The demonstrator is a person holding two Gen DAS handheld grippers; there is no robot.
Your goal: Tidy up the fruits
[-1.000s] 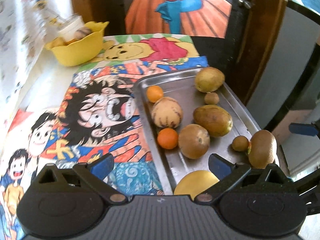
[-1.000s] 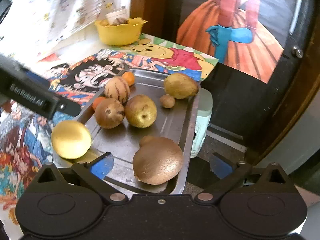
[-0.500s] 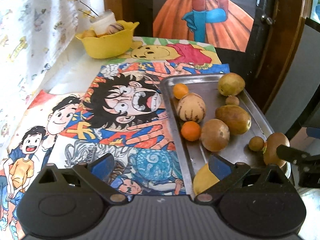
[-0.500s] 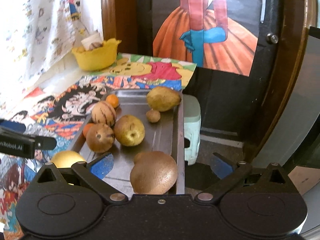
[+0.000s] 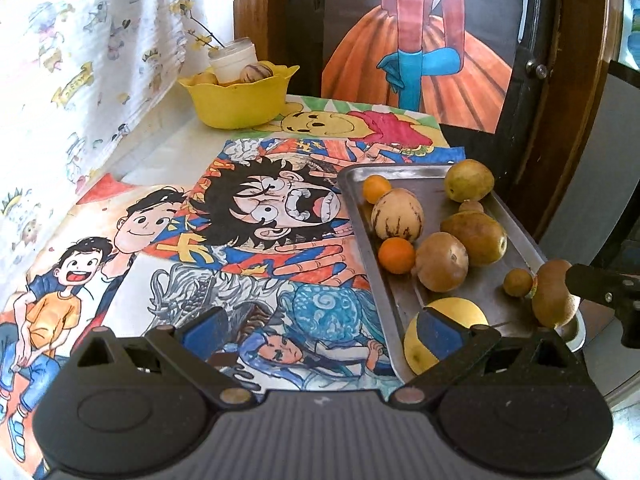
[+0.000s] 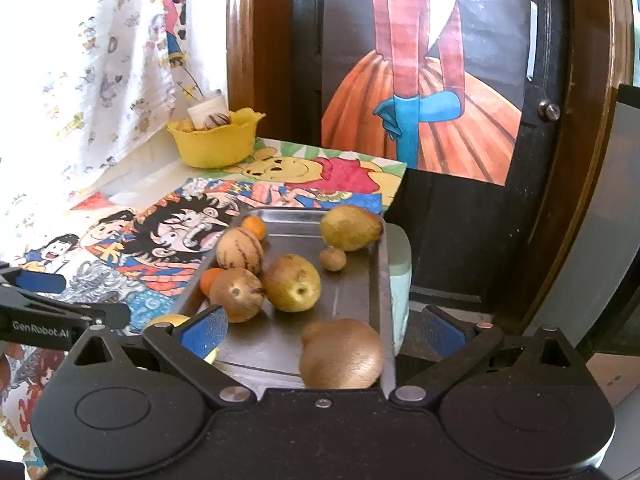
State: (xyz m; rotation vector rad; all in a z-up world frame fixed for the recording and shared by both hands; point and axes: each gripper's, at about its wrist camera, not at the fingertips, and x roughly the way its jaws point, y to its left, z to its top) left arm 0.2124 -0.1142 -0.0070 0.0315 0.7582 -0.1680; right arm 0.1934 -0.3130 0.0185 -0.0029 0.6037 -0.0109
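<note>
Cartoon-covered worktop (image 5: pixel 168 168) carries a steel tray (image 6: pixel 356 280) of fruits (image 5: pixel 442 262) near a yellow bowl (image 5: pixel 240 100); left tongs (image 5: pixel 320 326) and right tongs (image 6: pixel 322 330) both stand spread, empty.

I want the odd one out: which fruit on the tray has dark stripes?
The pale striped melon at the metal tray's left edge, between the two small oranges. Every other fruit there is plain-skinned.

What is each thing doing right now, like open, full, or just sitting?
left gripper: open, holding nothing.
right gripper: open, holding nothing.
metal tray: flat on the table, holding loose fruit.
yellow bowl: upright, with fruit and a white cup inside.
big brown fruit: resting in the tray's near corner.
</note>
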